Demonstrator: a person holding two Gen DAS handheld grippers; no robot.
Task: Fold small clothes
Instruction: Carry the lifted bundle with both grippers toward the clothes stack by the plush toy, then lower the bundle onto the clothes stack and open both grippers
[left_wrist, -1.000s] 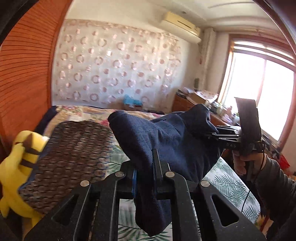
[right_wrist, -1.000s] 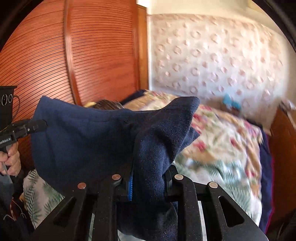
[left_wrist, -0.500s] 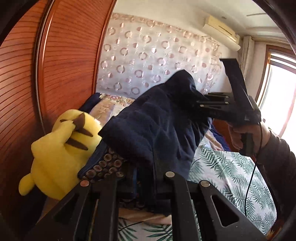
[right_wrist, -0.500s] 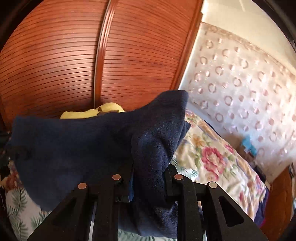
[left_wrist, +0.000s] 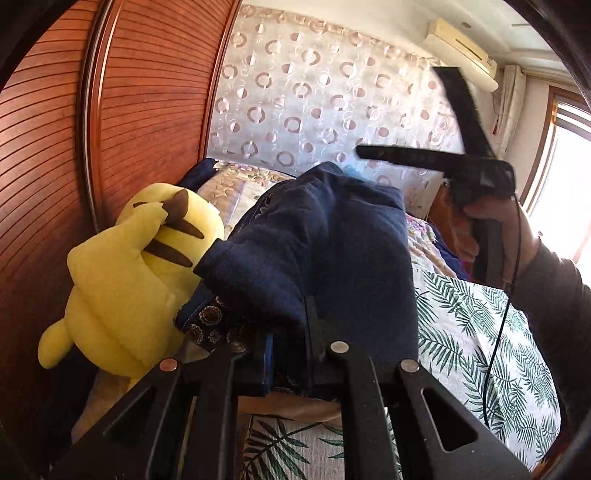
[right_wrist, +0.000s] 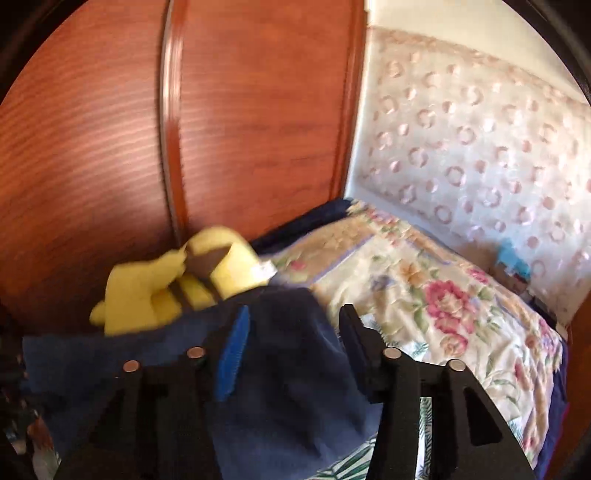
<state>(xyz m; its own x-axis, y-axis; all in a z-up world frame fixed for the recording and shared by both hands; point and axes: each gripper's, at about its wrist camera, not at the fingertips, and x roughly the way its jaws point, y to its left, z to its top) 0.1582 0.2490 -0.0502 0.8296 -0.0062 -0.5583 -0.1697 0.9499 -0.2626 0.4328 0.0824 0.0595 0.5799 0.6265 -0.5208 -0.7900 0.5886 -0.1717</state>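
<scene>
A dark navy garment (left_wrist: 332, 251) lies folded over a patterned pillow next to a yellow plush toy (left_wrist: 136, 266). My left gripper (left_wrist: 291, 332) is shut on the garment's near edge. My right gripper (right_wrist: 295, 332) is open, with the garment (right_wrist: 288, 387) lying loose below its parted jaws. In the left wrist view the right gripper (left_wrist: 373, 152) is lifted above the garment, held by a hand.
A wooden slatted wardrobe (left_wrist: 110, 110) stands at the left. The bed has a palm-leaf sheet (left_wrist: 480, 332) and a floral quilt (right_wrist: 443, 295). A circle-patterned curtain (left_wrist: 314, 92) hangs behind. A window (left_wrist: 565, 177) is at the right.
The garment was carried left and laid onto the pillow beside the plush toy. My right gripper opened, let go of it and rose. My left gripper still holds it.
</scene>
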